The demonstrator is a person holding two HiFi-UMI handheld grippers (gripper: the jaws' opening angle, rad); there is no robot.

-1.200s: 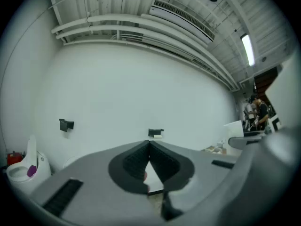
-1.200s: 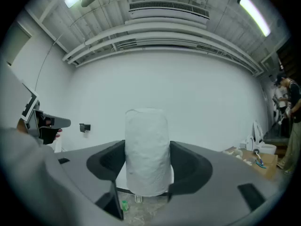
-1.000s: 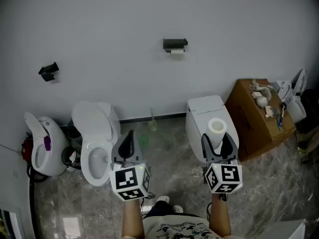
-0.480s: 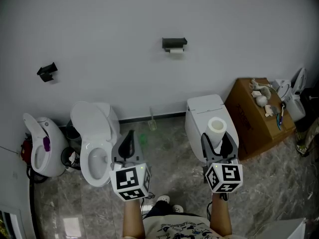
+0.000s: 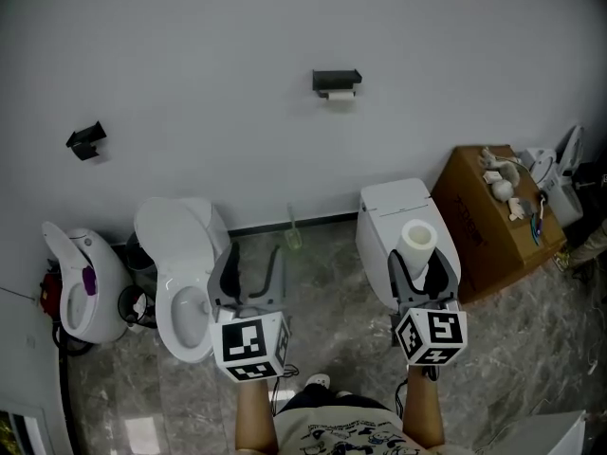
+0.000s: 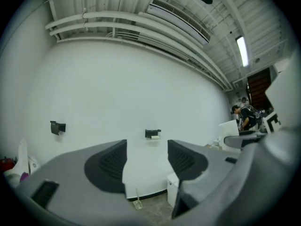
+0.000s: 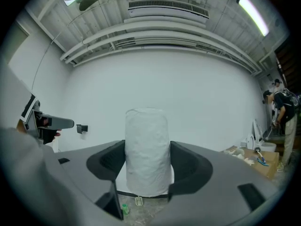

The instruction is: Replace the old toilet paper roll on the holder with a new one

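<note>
Left gripper [image 5: 251, 268] near left, fingers [image 5: 226, 269] just opening, nothing between them, right gripper [image 5: 418, 271] clenched on upright new roll [image 5: 418, 239], holder [image 5: 336, 80] with old roll [image 5: 340, 95] on far wall

The new roll [image 7: 146, 149] was white paper, soft and faintly crinkled. The floor [image 5: 332, 282] was glossy grey veined stone. The left toilet [image 5: 180, 245] looked like glazed ceramic, and the right-hand box [image 5: 479, 221] was matt brown cardboard.
</note>
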